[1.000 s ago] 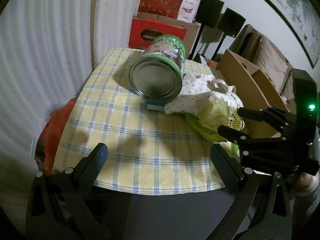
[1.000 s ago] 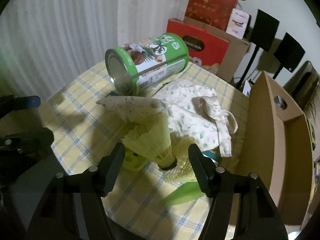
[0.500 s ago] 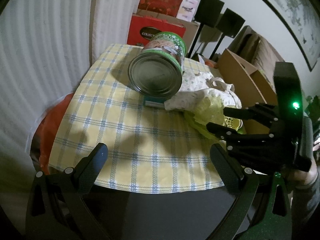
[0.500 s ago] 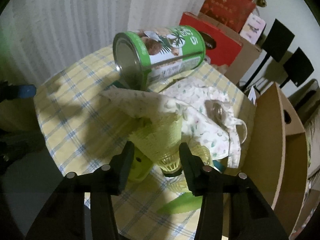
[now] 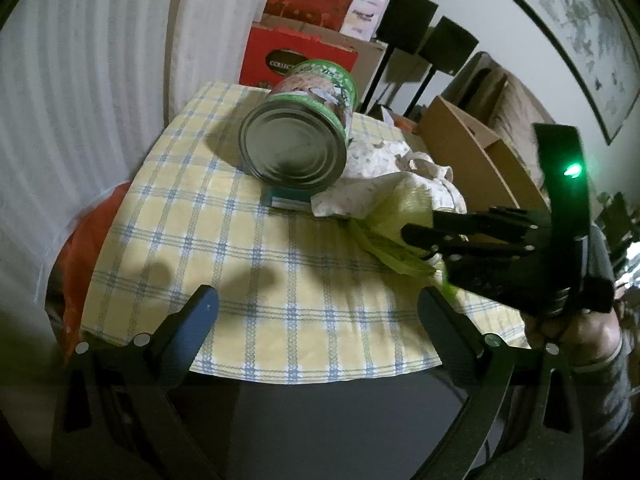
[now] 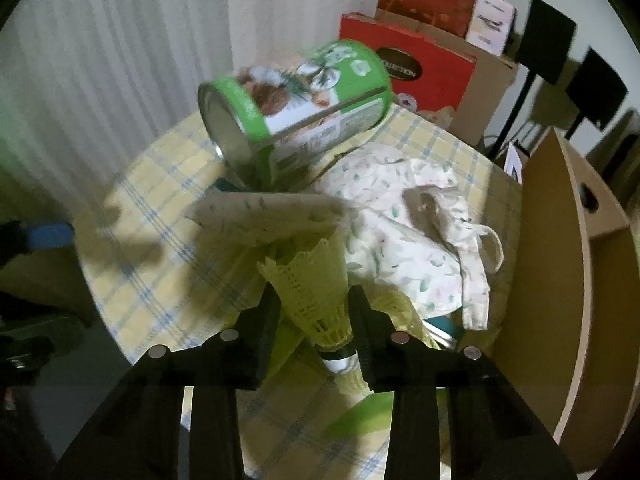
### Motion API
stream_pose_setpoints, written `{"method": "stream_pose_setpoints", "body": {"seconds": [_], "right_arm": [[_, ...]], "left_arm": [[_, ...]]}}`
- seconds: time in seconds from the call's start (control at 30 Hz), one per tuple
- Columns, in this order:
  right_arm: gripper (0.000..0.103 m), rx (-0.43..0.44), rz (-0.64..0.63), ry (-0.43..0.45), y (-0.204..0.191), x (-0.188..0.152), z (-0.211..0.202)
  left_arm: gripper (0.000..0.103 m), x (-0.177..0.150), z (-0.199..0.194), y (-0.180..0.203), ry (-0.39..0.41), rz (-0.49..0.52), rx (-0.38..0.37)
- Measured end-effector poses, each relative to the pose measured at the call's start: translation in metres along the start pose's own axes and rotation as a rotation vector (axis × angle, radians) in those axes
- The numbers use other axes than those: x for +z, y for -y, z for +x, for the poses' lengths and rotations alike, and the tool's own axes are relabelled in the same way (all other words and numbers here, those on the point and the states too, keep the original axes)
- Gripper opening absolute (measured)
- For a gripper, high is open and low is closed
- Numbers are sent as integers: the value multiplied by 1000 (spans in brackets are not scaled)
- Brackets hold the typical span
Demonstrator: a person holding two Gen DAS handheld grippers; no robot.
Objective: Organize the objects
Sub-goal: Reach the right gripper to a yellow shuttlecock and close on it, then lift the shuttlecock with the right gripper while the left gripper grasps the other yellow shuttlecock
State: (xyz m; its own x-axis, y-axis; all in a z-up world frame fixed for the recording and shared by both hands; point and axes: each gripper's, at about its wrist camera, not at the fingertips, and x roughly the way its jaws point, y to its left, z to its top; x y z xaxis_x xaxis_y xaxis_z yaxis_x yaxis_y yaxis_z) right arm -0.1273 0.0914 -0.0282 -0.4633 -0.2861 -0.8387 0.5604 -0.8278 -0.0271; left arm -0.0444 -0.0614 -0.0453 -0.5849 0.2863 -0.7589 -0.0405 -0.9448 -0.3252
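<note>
Yellow-green shuttlecock (image 6: 318,296) sits pinched between the right tool's (image 6: 314,312) fingers; left tool (image 5: 316,312) spread wide.

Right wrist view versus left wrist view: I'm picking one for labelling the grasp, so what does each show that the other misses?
Only the right wrist view shows the yellow-green shuttlecock between the right gripper jaws, pinched at its skirt, and the can's label side.

Only the left wrist view shows the left gripper open over bare checked tablecloth, the can's metal end face-on, and the right gripper from outside.

Both show the tipped green can, the floral cloth and the cardboard box.
</note>
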Motion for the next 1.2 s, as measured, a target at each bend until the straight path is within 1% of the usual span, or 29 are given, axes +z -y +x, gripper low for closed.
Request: {"method": "stream_pose_setpoints", "body": {"seconds": [0.07, 0.2, 0.33, 0.47, 0.53, 0.63, 0.8, 1.0, 1.13, 1.2], "right_arm": [[33, 7, 38, 32, 5, -2, -12], [33, 63, 113, 81, 15, -5, -37], [33, 69, 178, 148, 22, -16, -69], [33, 87, 248, 229, 34, -30, -106], [33, 84, 278, 253, 41, -38, -121], [33, 57, 321, 278, 48, -52, -140], [33, 27, 378, 308, 61, -80, -168], [33, -12, 410, 305, 72, -110, -189], [33, -26, 428, 301, 78, -127, -196], [33, -31, 442, 304, 83, -134, -199]], "left_arm": [[99, 0, 0, 1, 0, 7, -3], [99, -1, 0, 8, -3, 26, -19], [99, -1, 2, 21, -14, 56, -29], [99, -1, 6, 37, -37, 94, -62], [99, 0, 8, 45, -44, 114, -79], [99, 3, 12, 57, -52, 149, -92], [99, 11, 20, 85, -68, 237, -103], [99, 30, 42, 124, -87, 340, -106], [99, 45, 57, 145, -111, 405, -142], [99, 52, 69, 159, -140, 445, -158]]}}
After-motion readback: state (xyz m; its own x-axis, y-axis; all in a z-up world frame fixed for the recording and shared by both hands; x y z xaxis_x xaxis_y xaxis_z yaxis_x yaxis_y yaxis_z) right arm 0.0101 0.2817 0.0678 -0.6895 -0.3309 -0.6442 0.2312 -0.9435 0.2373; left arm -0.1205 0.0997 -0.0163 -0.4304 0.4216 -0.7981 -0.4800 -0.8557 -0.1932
